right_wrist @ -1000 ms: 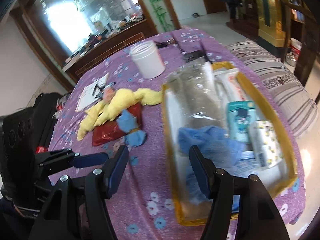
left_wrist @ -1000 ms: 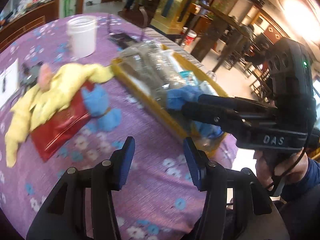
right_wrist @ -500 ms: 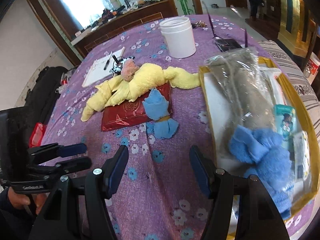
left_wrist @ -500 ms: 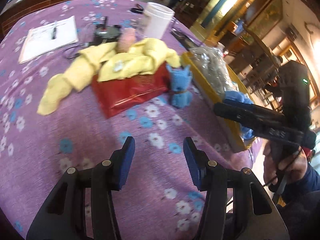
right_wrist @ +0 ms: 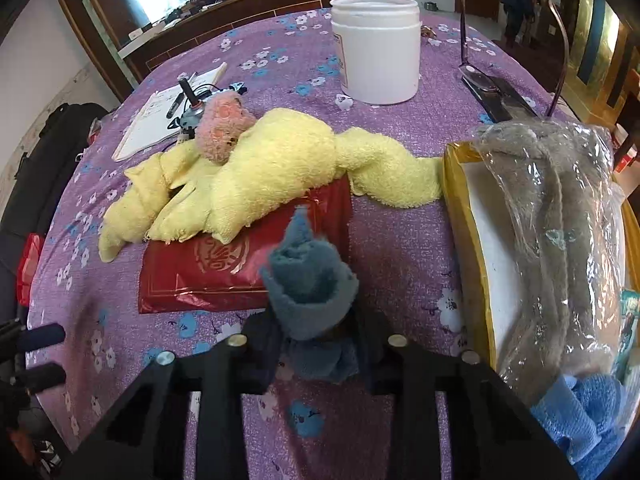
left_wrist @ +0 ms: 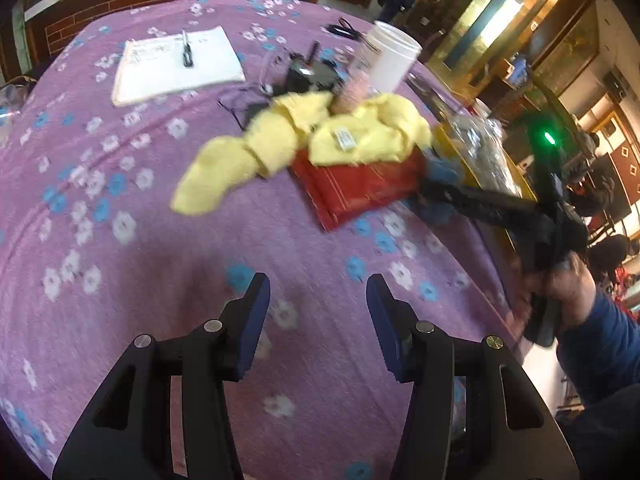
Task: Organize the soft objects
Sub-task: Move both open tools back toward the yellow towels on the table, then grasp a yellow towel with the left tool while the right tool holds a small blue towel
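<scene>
A small blue cloth toy [right_wrist: 310,292] lies at the edge of a red packet [right_wrist: 224,264] on the purple tablecloth. My right gripper [right_wrist: 316,344] has its jaws around the toy's lower part; whether they press on it is unclear. A yellow towel [right_wrist: 260,168] with a pink plush [right_wrist: 222,124] on it lies behind the packet. The yellow tray [right_wrist: 460,208] on the right holds a grey plush in clear plastic [right_wrist: 560,208] and a blue towel [right_wrist: 588,416]. My left gripper [left_wrist: 318,324] is open and empty over bare cloth, short of the towel [left_wrist: 304,148].
A white plastic jar [right_wrist: 378,48] stands at the back. A notepad with a pen [left_wrist: 176,64] and a small black device [left_wrist: 308,74] lie behind the towel. A black phone-like stand [right_wrist: 496,96] sits behind the tray. The table edge drops off to the right.
My right gripper has moved forward and down from above the cloth onto the blue cloth toy, jaws narrowed around it. My left gripper has swung left, staying open.
</scene>
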`<state>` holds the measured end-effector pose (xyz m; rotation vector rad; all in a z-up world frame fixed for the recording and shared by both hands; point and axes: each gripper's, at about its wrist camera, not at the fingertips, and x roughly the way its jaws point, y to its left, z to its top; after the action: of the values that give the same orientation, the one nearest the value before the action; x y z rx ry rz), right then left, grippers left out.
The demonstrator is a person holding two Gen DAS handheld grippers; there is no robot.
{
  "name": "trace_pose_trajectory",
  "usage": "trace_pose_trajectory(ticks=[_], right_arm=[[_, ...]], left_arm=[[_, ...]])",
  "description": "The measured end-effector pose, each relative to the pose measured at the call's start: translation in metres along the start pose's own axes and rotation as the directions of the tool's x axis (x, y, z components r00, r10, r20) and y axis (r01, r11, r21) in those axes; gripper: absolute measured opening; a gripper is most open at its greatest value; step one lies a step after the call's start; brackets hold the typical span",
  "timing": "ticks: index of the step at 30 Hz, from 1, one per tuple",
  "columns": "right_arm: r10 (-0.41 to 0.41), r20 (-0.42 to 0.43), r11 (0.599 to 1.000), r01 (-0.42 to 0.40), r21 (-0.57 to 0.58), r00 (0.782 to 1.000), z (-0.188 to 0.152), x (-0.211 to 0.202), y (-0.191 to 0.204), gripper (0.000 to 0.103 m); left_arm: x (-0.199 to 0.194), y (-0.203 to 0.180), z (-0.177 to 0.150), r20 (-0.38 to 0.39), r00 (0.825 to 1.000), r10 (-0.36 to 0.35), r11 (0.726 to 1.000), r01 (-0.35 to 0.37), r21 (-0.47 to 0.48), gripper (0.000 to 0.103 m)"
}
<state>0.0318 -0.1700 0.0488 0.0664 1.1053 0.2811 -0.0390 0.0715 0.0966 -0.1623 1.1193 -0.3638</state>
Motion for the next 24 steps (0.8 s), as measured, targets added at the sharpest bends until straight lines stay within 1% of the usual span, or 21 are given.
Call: trace_pose_trajectory(ticks=[2,4,6,8,10,12,15,16,17,19,22,24], right_arm=[[0.023,0.005,1.000,-0.023,0.010,1.000,-0.005,-0.008,-0.001,0.030],[0.065,0.014,0.997,-0.065,0.034,0.998,-0.015,-0.020,-0.004,0.030],[0.091,0.019,0.994,-0.091,0.051,0.996,-0.025,-0.032,-0.007,0.030],[0.103,0.024,0.992,-0.105,0.063,0.994,-0.033,-0.041,-0.010,0.030],[0.109,0.031,0.991,-0.111,0.074,0.994,-0.043,-0.052,-0.015,0.030],[0.103,0.035,0.991,-0.105,0.082,0.994,-0.049,-0.060,-0.020,0.030],[0.083,0.043,0.991,-0.087,0.099,0.996,-0.054,-0.068,-0.027,0.030],[0.080,0.045,0.991,-0.084,0.105,0.996,-0.055,-0.069,-0.029,0.030],[0.077,0.048,0.990,-0.082,0.113,0.996,-0.057,-0.072,-0.032,0.030],[0.073,0.048,0.989,-0.079,0.123,0.996,-0.060,-0.074,-0.035,0.030],[0.078,0.045,0.989,-0.083,0.123,0.996,-0.062,-0.074,-0.035,0.030],[0.089,0.043,0.989,-0.093,0.111,0.995,-0.061,-0.073,-0.031,0.030]], left_arm=[[0.001,0.003,0.015,0.016,1.000,0.012,1.000,-0.013,0.011,0.050],[0.005,0.004,0.030,0.025,1.000,0.013,0.999,-0.014,0.029,0.050],[0.016,0.004,0.051,0.018,0.999,0.036,0.998,-0.037,0.056,0.050],[0.028,0.004,0.069,0.020,0.999,0.045,0.996,-0.046,0.078,0.050],[0.043,0.005,0.084,0.016,0.997,0.077,0.993,-0.078,0.089,0.050],[0.061,0.008,0.099,-0.002,0.997,0.081,0.992,-0.081,0.093,0.050],[0.081,0.010,0.111,-0.020,0.993,0.115,0.989,-0.113,0.090,0.050],[0.085,0.011,0.114,-0.009,0.992,0.123,0.988,-0.122,0.090,0.050],[0.089,0.013,0.116,0.004,0.992,0.123,0.989,-0.123,0.084,0.050],[0.096,0.018,0.121,-0.006,0.994,0.113,0.992,-0.113,0.048,0.050],[0.098,0.027,0.122,-0.002,0.996,0.093,0.995,-0.093,-0.026,0.044],[0.090,0.027,0.115,0.020,0.995,0.094,0.995,-0.093,-0.036,0.041]])
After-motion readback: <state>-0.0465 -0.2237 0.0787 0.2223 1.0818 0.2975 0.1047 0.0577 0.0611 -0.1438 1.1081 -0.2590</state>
